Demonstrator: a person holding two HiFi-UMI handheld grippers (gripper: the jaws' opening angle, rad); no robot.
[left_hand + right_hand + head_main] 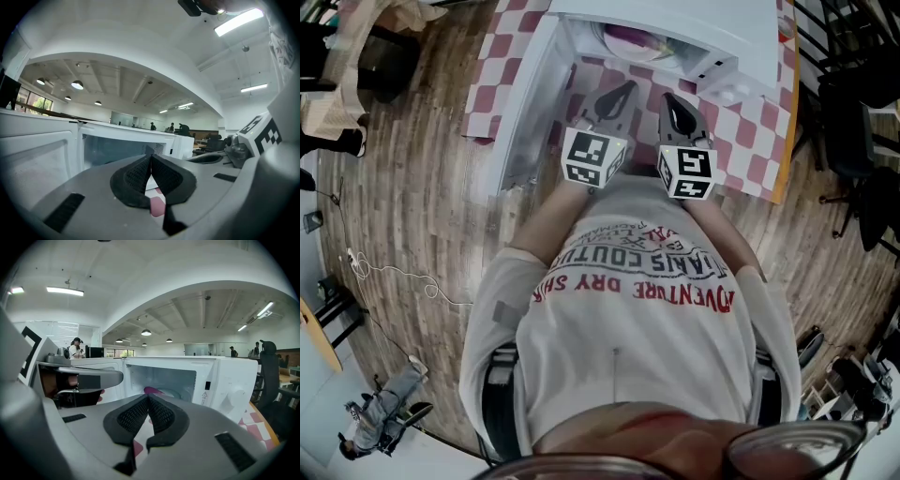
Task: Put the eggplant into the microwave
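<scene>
From the head view, my left tongs point(617, 97) and right tongs point(677, 111) sit side by side just in front of the microwave point(703, 23). Both point into its mouth, and each carries a marker cube. The door point(523, 103) is swung wide on the left, over the checked cloth point(499, 73). The eggplant point(628, 39) is already inside as a purple shape lying on the glass plate point(667, 54), and neither pair of tongs touches it.

In the left gripper view, my left jaws are pressed together with nothing between them. Beyond them are the open door and the white cavity. I cannot make out the eggplant from this side.

In the right gripper view, my right jaws also meet at the tips and hold nothing. Over them I see the purple end of the eggplant resting on the plate, well inside the cavity, with the control knob point(236, 399) on the panel to its right.

On handling, I judge the eggplant to be fairly light and firm, giving only a little. Its skin looks smooth and would slip under hard pads. If I had to shift it, I would close across the thick middle of the body with moderate pressure, not on the tapering end, where it could squirt out.

The count is one eggplant, one microwave with one door, one glass plate, one knob that I can see, two tongs and two marker cubes.
</scene>
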